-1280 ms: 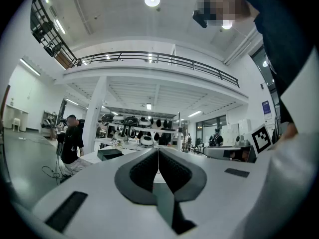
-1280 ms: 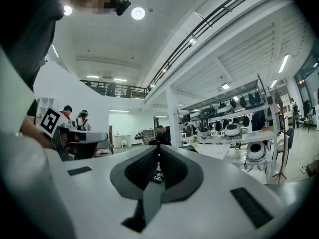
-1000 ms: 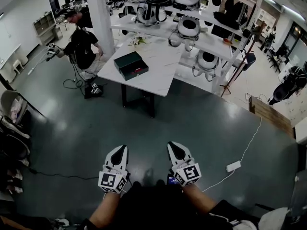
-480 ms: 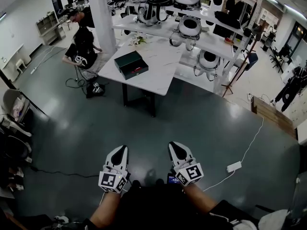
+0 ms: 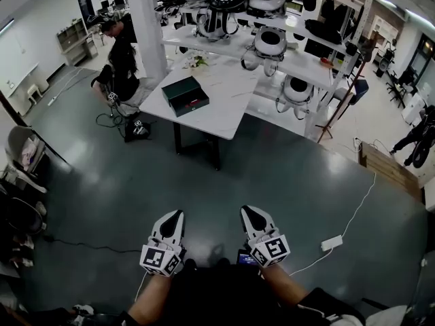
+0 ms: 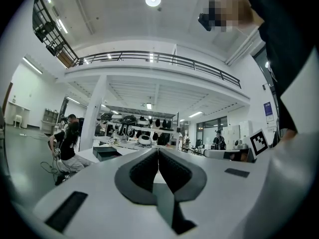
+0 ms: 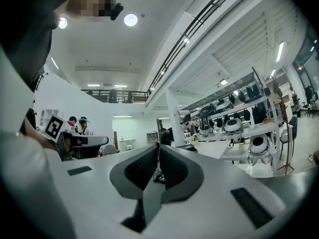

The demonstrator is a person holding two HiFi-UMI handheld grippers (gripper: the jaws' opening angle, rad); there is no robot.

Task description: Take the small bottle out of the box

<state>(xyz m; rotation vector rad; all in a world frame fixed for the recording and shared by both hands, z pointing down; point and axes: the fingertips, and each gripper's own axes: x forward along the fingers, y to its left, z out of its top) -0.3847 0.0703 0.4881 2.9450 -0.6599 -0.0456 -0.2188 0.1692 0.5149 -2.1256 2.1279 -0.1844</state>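
Note:
A dark green box (image 5: 185, 95) lies open on the white table (image 5: 224, 111) far ahead of me; in the left gripper view the box (image 6: 106, 153) is small, at the table's near corner. A small red spot shows inside the box, and no bottle can be made out from here. My left gripper (image 5: 173, 214) and right gripper (image 5: 249, 210) are held side by side low in the head view, over the dark floor, well short of the table. Both point level at the room, jaws shut with nothing between them, as their own views show for the left gripper (image 6: 158, 150) and the right gripper (image 7: 158, 147).
A person in black (image 5: 122, 60) crouches at the table's left end beside a white pillar (image 5: 151, 19). Shelves with white and black helmets (image 5: 272, 43) stand behind the table. A power strip with its cable (image 5: 331, 242) lies on the floor at right. Chairs (image 5: 24, 151) stand at left.
The table and box sit slightly lower and nearer in the head view. The person by the table has shifted right towards the pillar. Both grippers stay shut, side by side.

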